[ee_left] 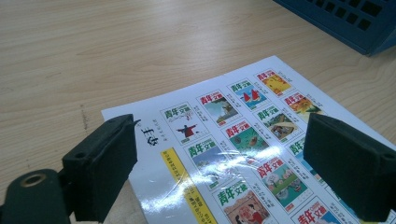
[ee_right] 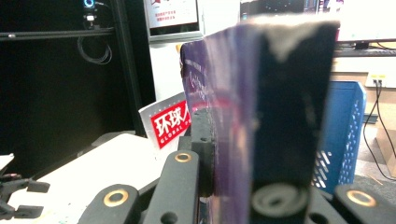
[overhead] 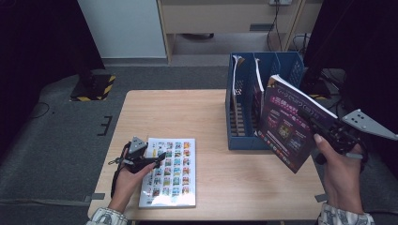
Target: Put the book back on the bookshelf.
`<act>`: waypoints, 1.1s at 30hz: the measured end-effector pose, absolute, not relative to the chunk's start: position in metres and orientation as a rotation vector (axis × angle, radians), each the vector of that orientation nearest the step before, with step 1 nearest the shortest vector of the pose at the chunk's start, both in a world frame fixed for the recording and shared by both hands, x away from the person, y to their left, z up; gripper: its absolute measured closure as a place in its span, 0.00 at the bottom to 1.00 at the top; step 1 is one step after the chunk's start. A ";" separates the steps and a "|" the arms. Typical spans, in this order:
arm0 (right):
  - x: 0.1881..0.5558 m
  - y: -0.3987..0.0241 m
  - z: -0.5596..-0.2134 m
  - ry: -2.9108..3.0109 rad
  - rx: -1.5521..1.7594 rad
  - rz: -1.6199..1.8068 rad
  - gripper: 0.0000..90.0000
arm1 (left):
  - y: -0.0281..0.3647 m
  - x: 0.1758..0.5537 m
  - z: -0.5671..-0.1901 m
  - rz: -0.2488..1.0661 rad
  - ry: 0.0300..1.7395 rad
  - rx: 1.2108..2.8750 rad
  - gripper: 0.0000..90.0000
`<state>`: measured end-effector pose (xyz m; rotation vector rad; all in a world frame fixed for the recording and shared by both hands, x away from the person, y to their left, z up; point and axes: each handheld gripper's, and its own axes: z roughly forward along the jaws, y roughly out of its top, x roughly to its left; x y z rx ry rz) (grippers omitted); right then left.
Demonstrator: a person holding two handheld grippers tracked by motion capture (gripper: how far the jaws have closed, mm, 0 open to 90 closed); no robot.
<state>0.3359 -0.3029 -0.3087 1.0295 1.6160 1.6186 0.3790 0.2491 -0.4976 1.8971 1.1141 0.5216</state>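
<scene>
A purple magazine (overhead: 287, 126) hangs tilted in the air by the blue file rack (overhead: 244, 101), with my right gripper (overhead: 313, 123) shut on its right edge. Seen edge-on in the right gripper view, the purple magazine (ee_right: 233, 121) is squeezed between the black pads (ee_right: 203, 140). A white magazine (overhead: 170, 172) with a grid of small colour covers lies flat at the table's front left. My left gripper (overhead: 158, 158) hovers open just over its left edge; in the left gripper view the white magazine (ee_left: 243, 154) lies below the spread jaws of the left gripper (ee_left: 224, 158), which are clear of it.
The blue file rack (ee_right: 345, 130) has several slots; two hold upright magazines (overhead: 257, 89). One with a red label (ee_right: 168, 123) stands behind the held one. The wooden table (overhead: 173, 117) has bare room at the back left. A stand base (overhead: 94, 86) sits on the floor beyond.
</scene>
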 end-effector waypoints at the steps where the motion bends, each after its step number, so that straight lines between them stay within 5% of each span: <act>1: 0.336 -0.304 -0.308 1.615 1.028 1.612 0.93 | 0.249 0.379 -0.498 0.522 1.114 1.900 0.10; 13: 0.349 -0.307 -0.300 1.571 1.070 1.550 0.93 | 0.252 0.379 -0.497 0.531 1.130 1.890 0.10; 33: 0.422 -0.277 -0.296 1.515 1.129 1.333 0.93 | 0.252 0.379 -0.497 0.534 1.127 1.890 0.11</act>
